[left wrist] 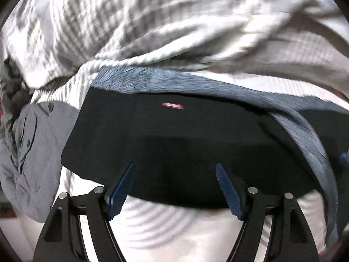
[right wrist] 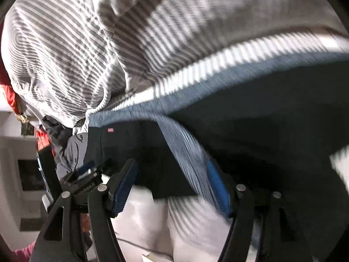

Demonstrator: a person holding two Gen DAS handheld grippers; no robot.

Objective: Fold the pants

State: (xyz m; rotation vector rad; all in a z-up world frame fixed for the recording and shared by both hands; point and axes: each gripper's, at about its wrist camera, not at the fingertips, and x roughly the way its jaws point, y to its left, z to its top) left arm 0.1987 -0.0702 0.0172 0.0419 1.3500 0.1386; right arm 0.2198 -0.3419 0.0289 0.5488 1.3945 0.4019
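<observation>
Dark navy pants (left wrist: 174, 135) with a heathered blue waistband (left wrist: 165, 80) and a small red tag (left wrist: 172, 106) lie on a striped bedsheet (left wrist: 109, 21). My left gripper (left wrist: 174, 168) is open, its blue pads over the pants' near edge. In the right wrist view the same pants (right wrist: 250, 120) fill the right side, with the blue band (right wrist: 185, 148) running down between the fingers. My right gripper (right wrist: 172, 166) is open, the right pad (right wrist: 218, 187) against the band. The picture is motion-blurred.
A grey buttoned shirt (left wrist: 28, 148) lies crumpled at the left of the pants. Red cloth (right wrist: 9, 96) and white furniture (right wrist: 17, 174) show at the far left of the right wrist view, with my left gripper's body (right wrist: 72, 174) beside them.
</observation>
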